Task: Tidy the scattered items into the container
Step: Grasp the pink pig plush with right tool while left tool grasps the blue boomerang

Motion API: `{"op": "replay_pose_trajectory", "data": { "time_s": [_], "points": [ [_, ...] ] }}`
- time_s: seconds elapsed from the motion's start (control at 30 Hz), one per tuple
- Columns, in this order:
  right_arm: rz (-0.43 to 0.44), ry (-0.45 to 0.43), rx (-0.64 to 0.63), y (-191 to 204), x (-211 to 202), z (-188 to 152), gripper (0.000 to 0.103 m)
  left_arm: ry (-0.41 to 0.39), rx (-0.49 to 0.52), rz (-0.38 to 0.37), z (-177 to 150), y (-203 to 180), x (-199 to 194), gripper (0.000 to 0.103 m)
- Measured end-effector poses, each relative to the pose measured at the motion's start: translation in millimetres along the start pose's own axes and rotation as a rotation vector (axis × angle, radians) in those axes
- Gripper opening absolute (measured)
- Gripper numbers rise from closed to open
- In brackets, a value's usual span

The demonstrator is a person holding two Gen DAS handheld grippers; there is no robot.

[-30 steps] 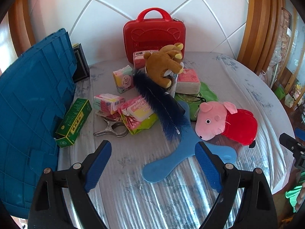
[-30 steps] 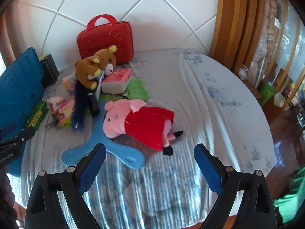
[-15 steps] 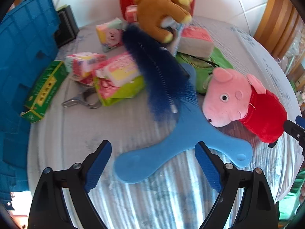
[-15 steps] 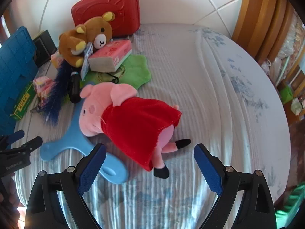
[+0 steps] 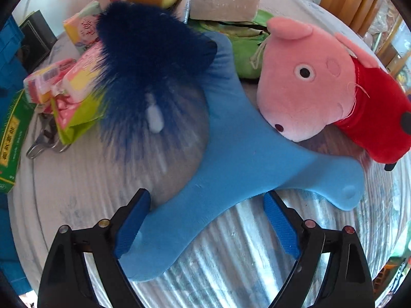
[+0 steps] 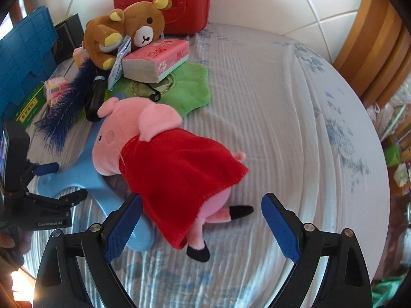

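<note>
A light blue three-armed foam boomerang (image 5: 231, 154) lies flat on the bed. My left gripper (image 5: 205, 220) is open, with one arm of the boomerang between its pads, not squeezed. A pink pig plush in a red dress (image 6: 164, 159) lies on the boomerang (image 6: 97, 192). My right gripper (image 6: 200, 223) is open, straddling the plush's legs and dress hem. The pig's head (image 5: 305, 82) shows in the left wrist view. The blue crate (image 6: 23, 59) stands at the left.
A dark blue fluffy brush (image 5: 151, 59), snack packets (image 5: 74, 84), a green box (image 5: 10, 138) and metal clips (image 5: 43, 143) lie left. A brown bear plush (image 6: 123, 30), tissue pack (image 6: 156, 59), green cloth (image 6: 187, 87) and red case (image 6: 164, 2) lie behind. The left gripper (image 6: 38, 195) shows at left.
Both grippers moved forward and down. The left now straddles a boomerang arm; the right has closed in over the pig plush's legs. Both stay open.
</note>
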State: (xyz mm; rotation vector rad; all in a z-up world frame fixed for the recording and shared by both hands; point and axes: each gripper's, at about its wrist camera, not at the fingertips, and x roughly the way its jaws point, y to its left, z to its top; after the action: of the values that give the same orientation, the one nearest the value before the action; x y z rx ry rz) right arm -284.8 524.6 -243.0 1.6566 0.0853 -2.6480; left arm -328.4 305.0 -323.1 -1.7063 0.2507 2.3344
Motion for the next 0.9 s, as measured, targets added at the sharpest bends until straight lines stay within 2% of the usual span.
{"op": "replay_pose_trajectory", "data": {
  "time_s": [0.07, 0.17, 0.33, 0.37, 0.4, 0.53, 0.6, 0.73, 0.9],
  "points": [
    [-0.006, -0.008, -0.034, 4, 1, 5, 0.095, -0.005, 0.01, -0.007, 2, -2, 1, 0.092],
    [-0.009, -0.011, -0.086, 10, 9, 12, 0.101, -0.016, 0.015, -0.012, 6, -6, 3, 0.094],
    [0.006, 0.056, -0.116, 17, 49, 18, 0.102, -0.043, 0.02, -0.011, 15, -18, 5, 0.093],
    [-0.017, 0.049, -0.129, 20, 54, 19, 0.102, -0.05, 0.02, -0.013, 16, -20, 5, 0.086],
    [-0.027, 0.034, -0.14, 21, 57, 22, 0.102, -0.058, 0.025, -0.013, 17, -23, 3, 0.075],
    [-0.001, -0.01, -0.103, 15, 61, 31, 0.102, -0.067, 0.029, 0.01, 17, -30, -2, 0.059],
    [0.036, -0.002, -0.06, 6, 60, 32, 0.094, -0.07, 0.048, 0.038, 14, -36, -6, 0.051],
    [0.042, -0.01, -0.03, 3, 48, 27, 0.086, -0.094, 0.097, 0.094, 4, -50, -21, 0.047],
    [0.044, -0.04, 0.025, -2, 20, 11, 0.083, -0.141, 0.109, 0.1, -11, -58, -51, 0.046]
  ]
}}
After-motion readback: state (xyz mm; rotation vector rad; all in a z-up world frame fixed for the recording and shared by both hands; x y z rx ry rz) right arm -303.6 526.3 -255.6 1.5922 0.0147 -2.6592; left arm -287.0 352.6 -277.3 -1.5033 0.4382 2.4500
